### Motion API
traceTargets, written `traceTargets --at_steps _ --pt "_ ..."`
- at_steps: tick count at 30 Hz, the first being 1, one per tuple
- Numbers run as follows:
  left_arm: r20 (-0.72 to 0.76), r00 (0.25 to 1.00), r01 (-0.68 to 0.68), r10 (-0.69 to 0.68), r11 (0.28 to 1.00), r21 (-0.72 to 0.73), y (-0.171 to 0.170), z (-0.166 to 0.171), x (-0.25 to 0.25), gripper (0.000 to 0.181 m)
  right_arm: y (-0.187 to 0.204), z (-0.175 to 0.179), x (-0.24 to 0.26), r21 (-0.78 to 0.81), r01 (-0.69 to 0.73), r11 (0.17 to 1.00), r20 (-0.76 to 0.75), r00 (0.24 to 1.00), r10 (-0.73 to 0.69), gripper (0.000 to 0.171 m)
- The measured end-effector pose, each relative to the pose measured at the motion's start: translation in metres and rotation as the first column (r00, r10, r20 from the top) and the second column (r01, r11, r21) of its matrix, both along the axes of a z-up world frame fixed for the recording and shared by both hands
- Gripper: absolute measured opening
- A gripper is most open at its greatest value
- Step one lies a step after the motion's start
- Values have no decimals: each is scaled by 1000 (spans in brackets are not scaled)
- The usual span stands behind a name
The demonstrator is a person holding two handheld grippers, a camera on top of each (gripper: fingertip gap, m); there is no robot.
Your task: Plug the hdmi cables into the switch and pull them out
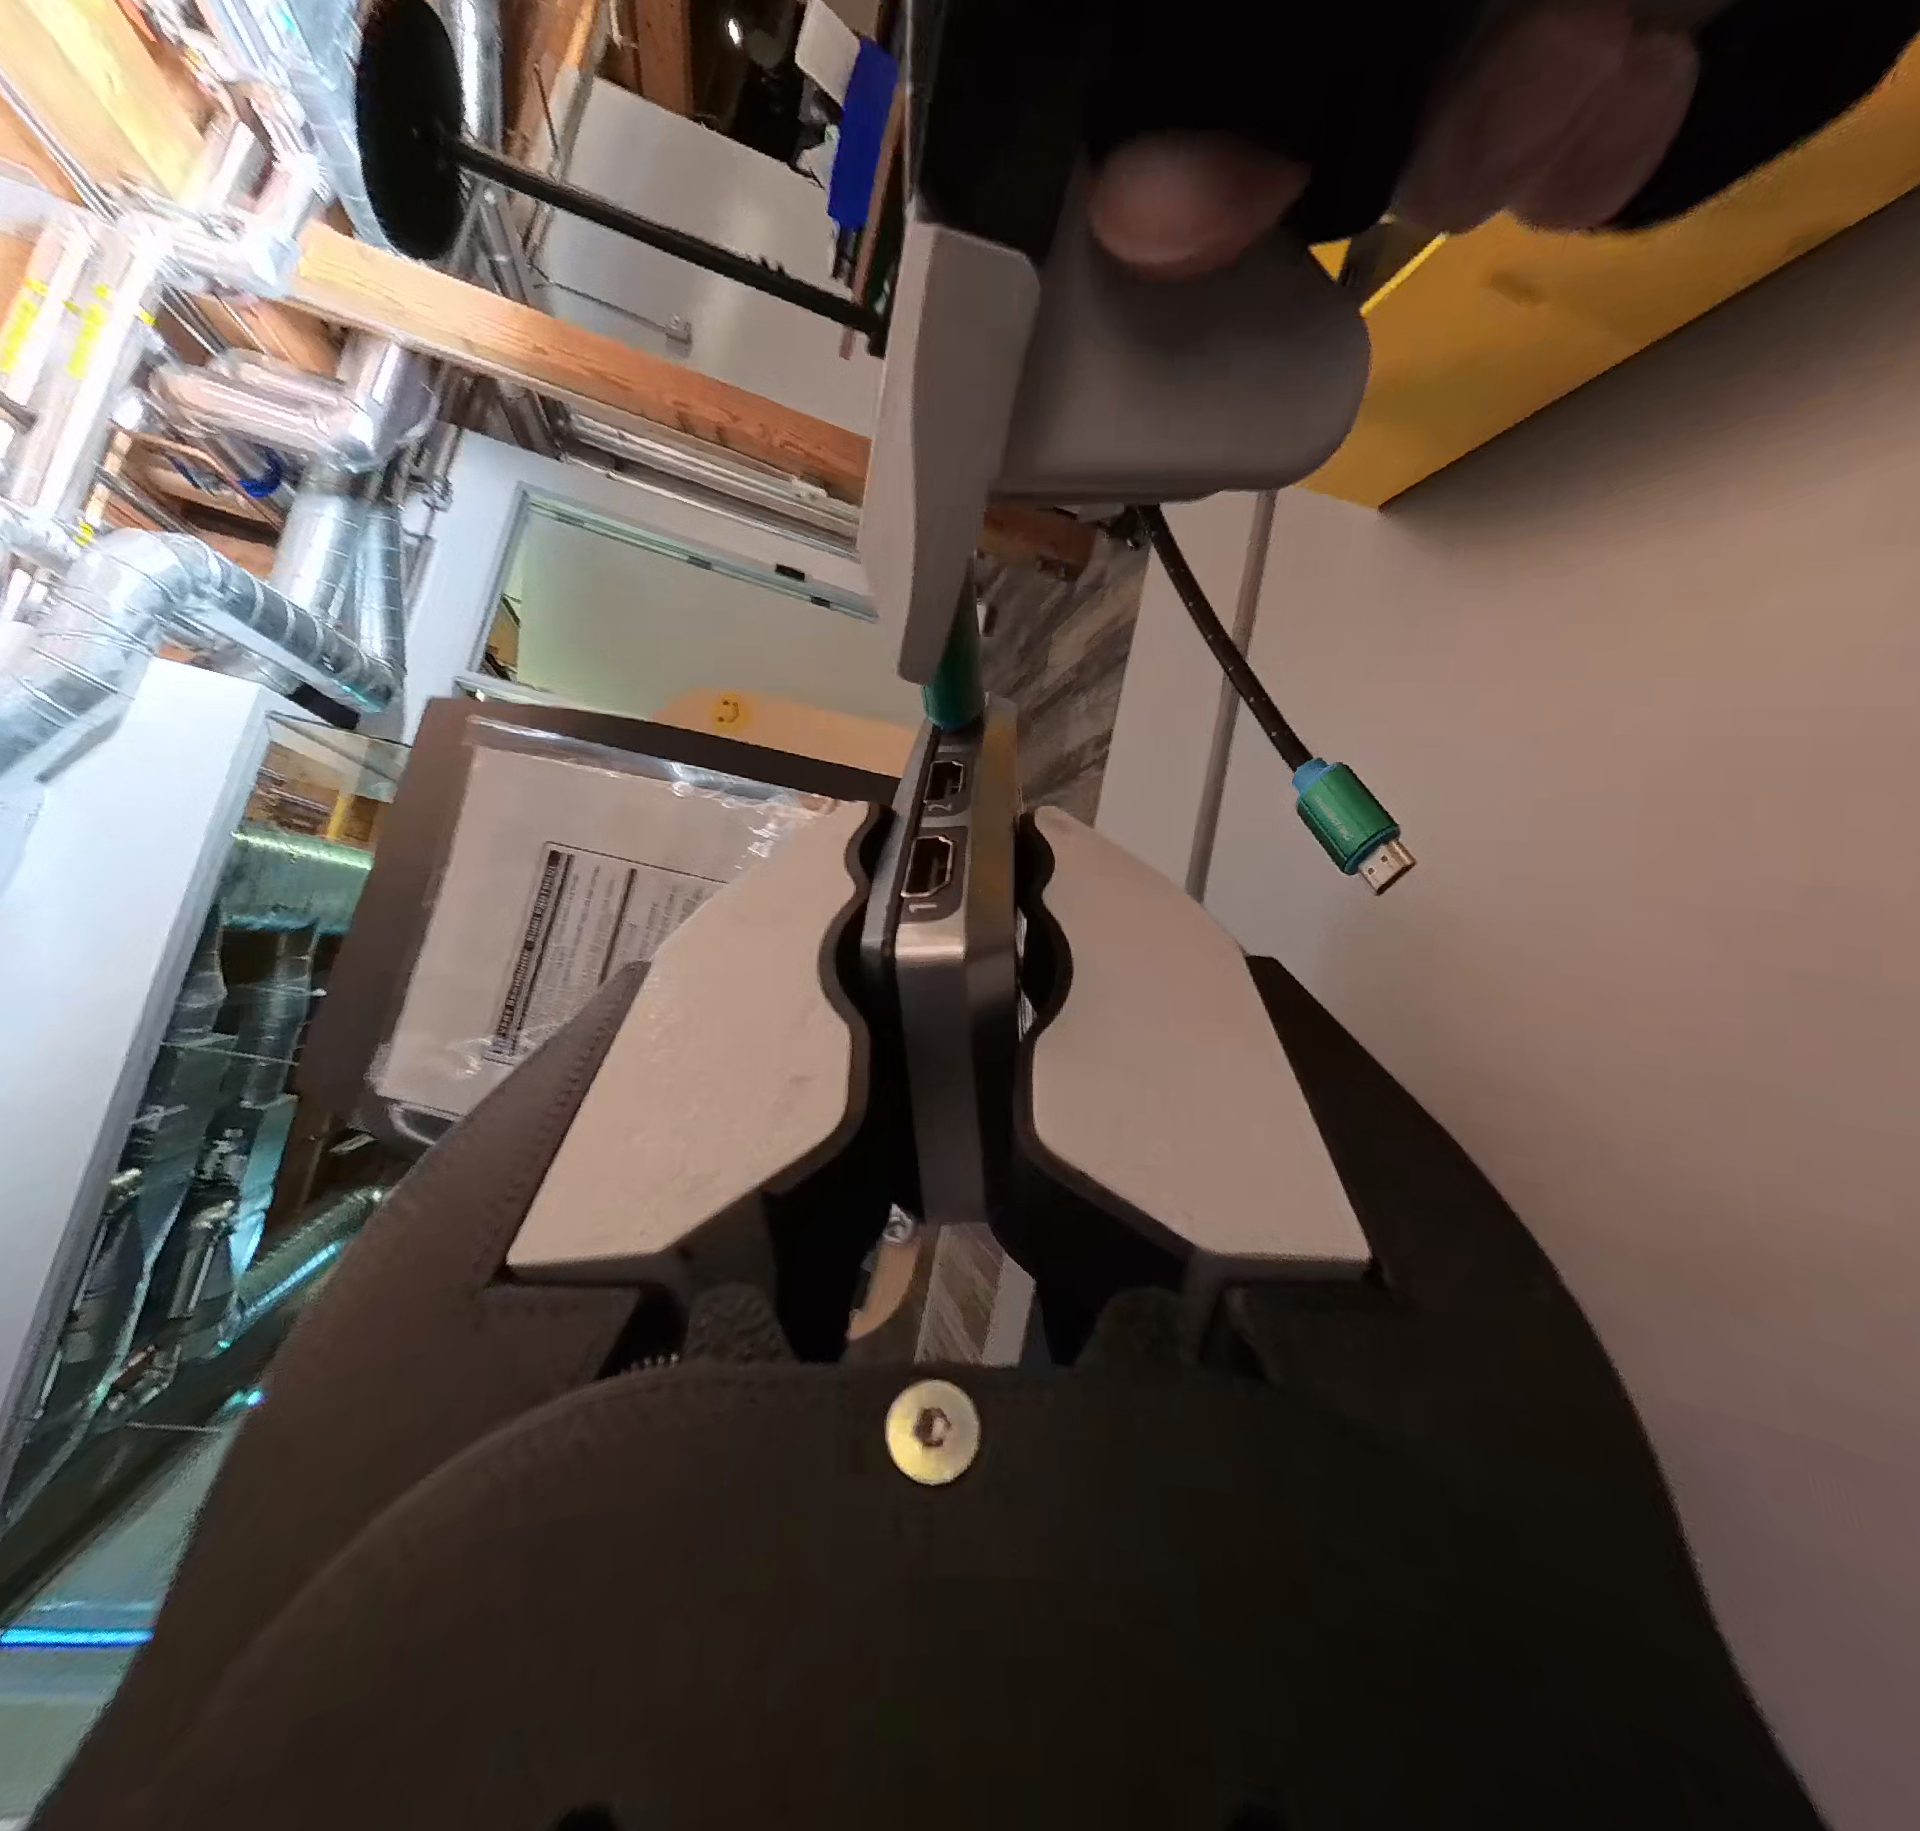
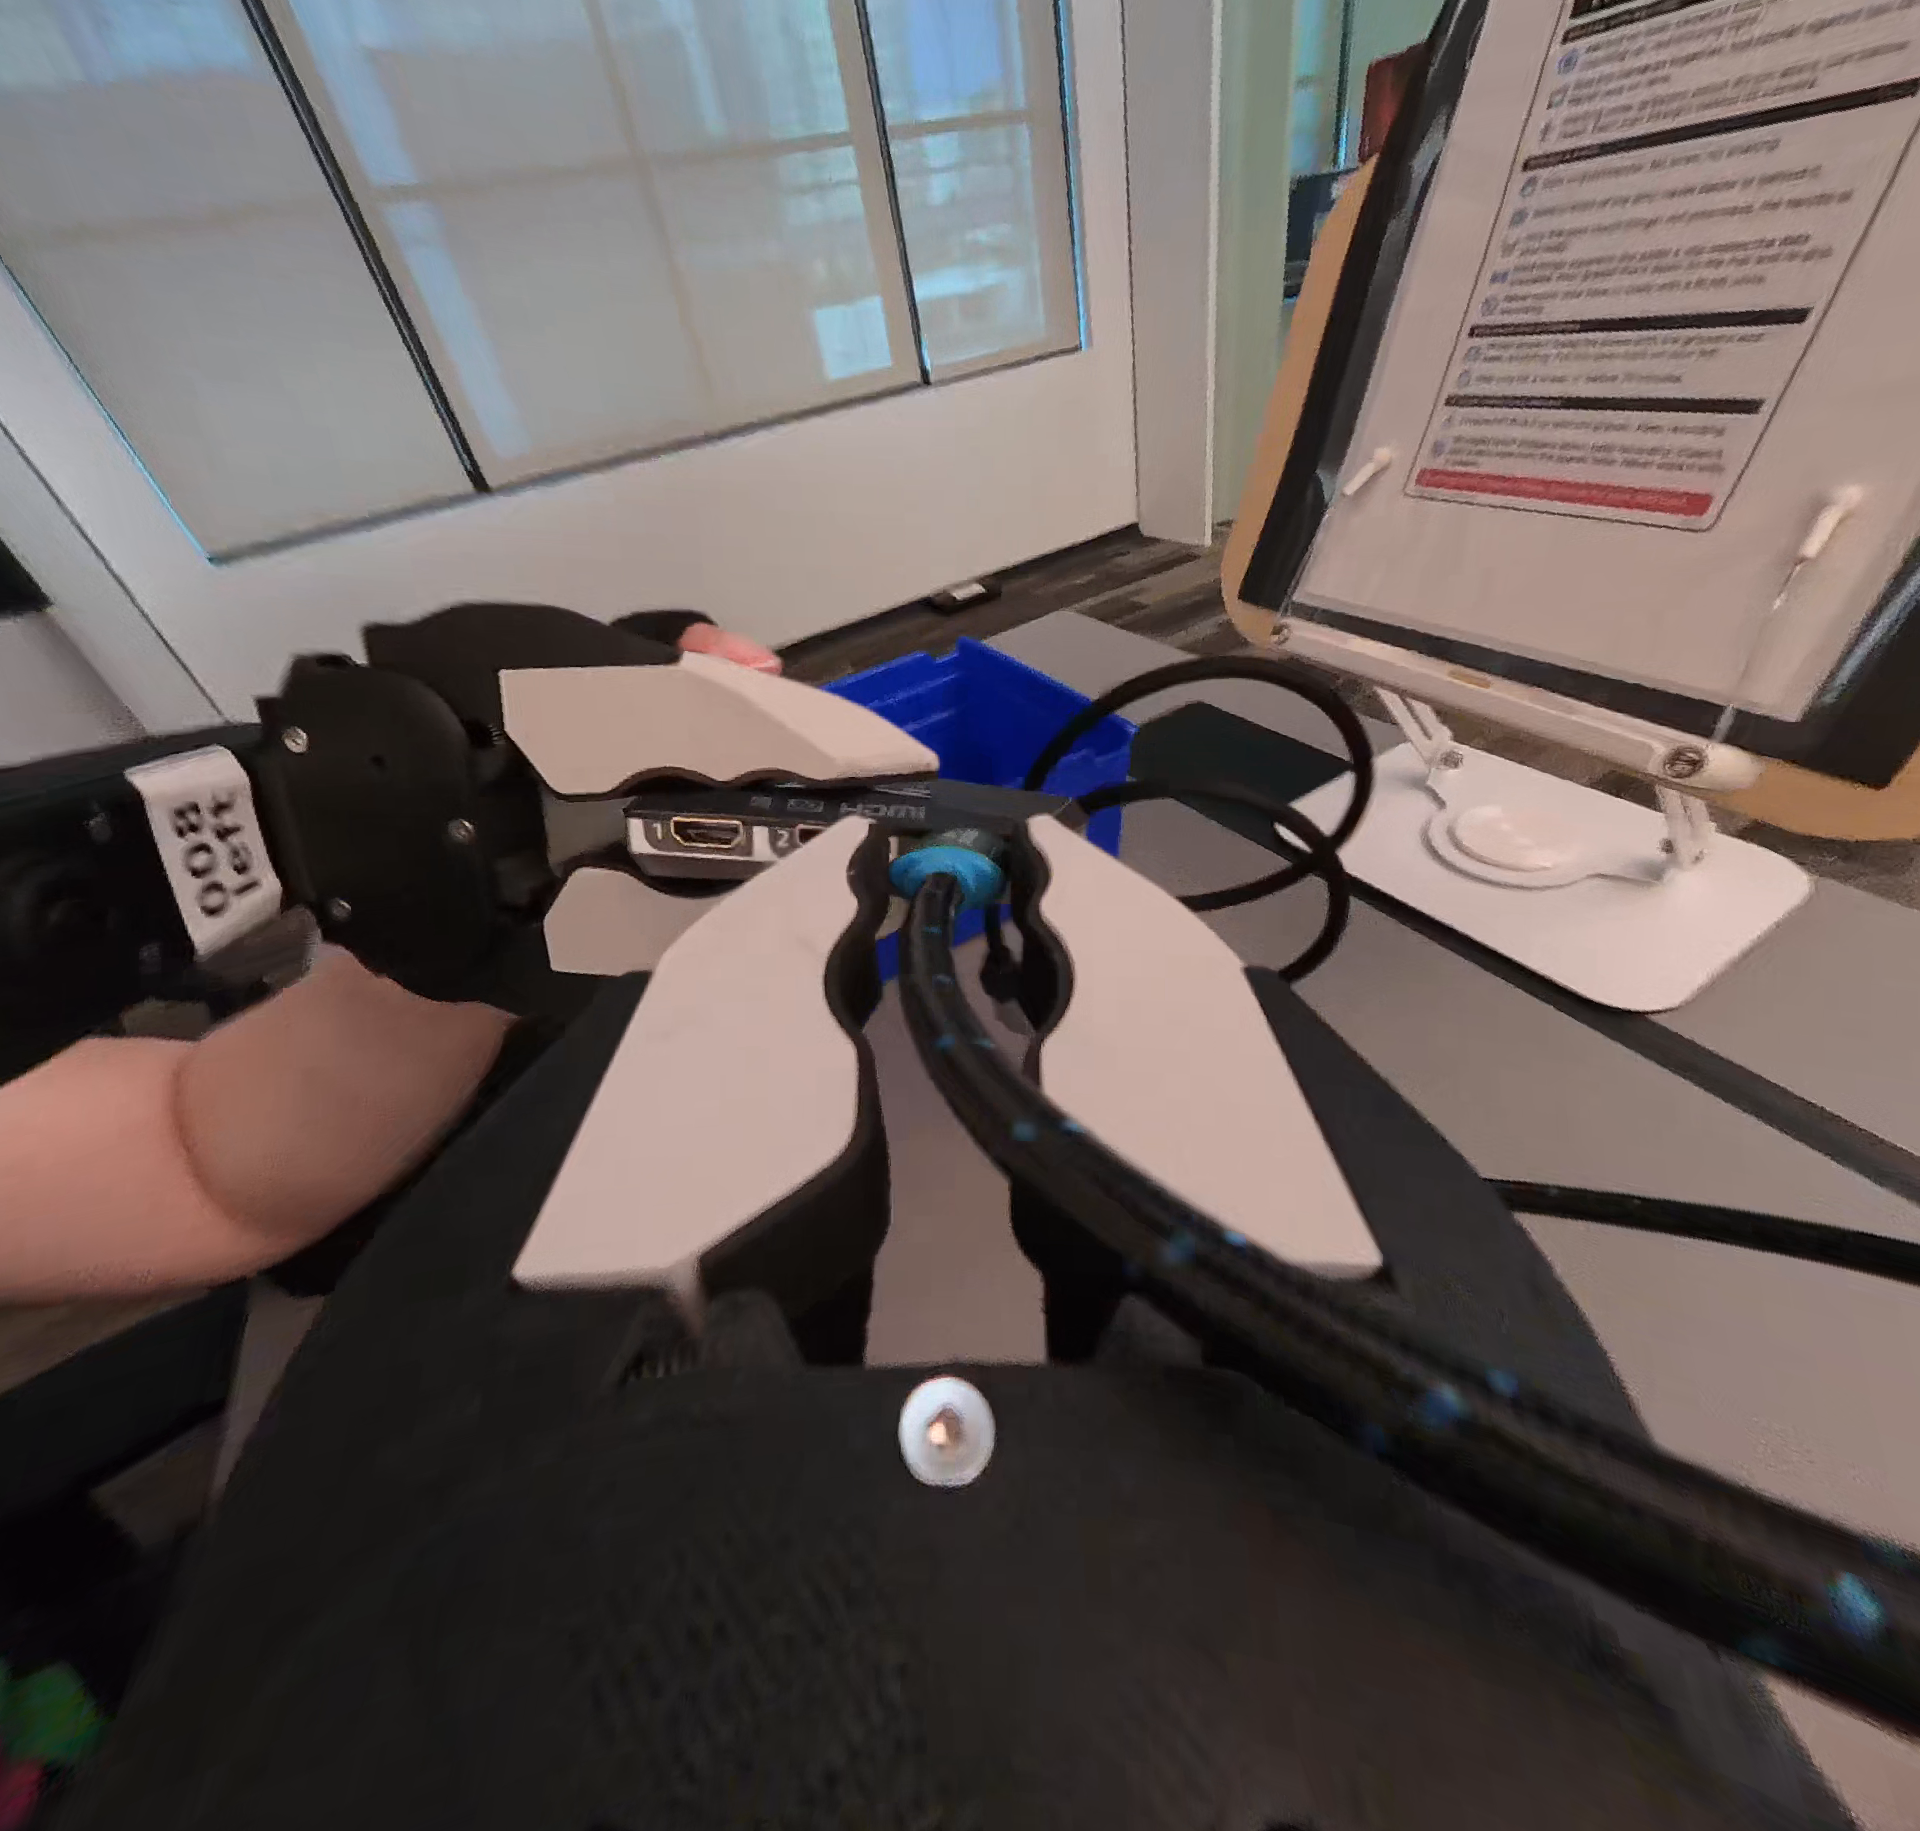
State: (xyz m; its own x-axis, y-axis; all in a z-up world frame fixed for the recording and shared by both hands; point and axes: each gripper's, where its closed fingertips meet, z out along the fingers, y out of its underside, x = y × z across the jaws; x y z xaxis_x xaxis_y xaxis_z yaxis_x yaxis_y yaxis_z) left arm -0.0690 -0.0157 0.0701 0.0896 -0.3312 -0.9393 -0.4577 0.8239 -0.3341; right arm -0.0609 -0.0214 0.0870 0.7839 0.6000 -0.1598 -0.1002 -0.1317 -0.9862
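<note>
My left gripper [image 1: 940,908] is shut on the dark grey HDMI switch [image 1: 940,960], held on edge, with two empty ports [image 1: 932,865] facing me. My right gripper [image 2: 940,872] is shut on a blue-green HDMI plug [image 2: 943,869] of a black braided cable [image 2: 1195,1251], with the plug at the switch's far port. In the left wrist view the right gripper [image 1: 1091,399] comes in from above with that green plug [image 1: 951,685] at the switch's far end. A second cable end [image 1: 1351,825] with a green plug hangs free to the right. The right wrist view shows the left gripper [image 2: 727,805] holding the switch [image 2: 790,825].
A blue bin [image 2: 997,732] stands behind the switch on the grey table [image 2: 1558,1106]. A tablet stand [image 2: 1558,846] with a printed sheet stands at the right. Loops of black cable [image 2: 1299,815] lie between them. A person's gloved hand [image 2: 312,1085] holds the left gripper.
</note>
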Motion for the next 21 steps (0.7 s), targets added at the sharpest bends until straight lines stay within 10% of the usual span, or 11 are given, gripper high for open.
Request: traceTargets --at_steps 8,16,21 --pt "20 998 -67 67 998 -19 6 -5 7 21 -1 -2 6 62 195 979 232 951 -204 22" --pt "23 997 -73 74 996 -41 4 -5 9 22 -4 -3 11 -25 122 992 109 987 -119 23" --pt "37 991 -122 125 989 -89 12 -7 8 21 -2 -2 7 116 307 945 338 882 -328 22"
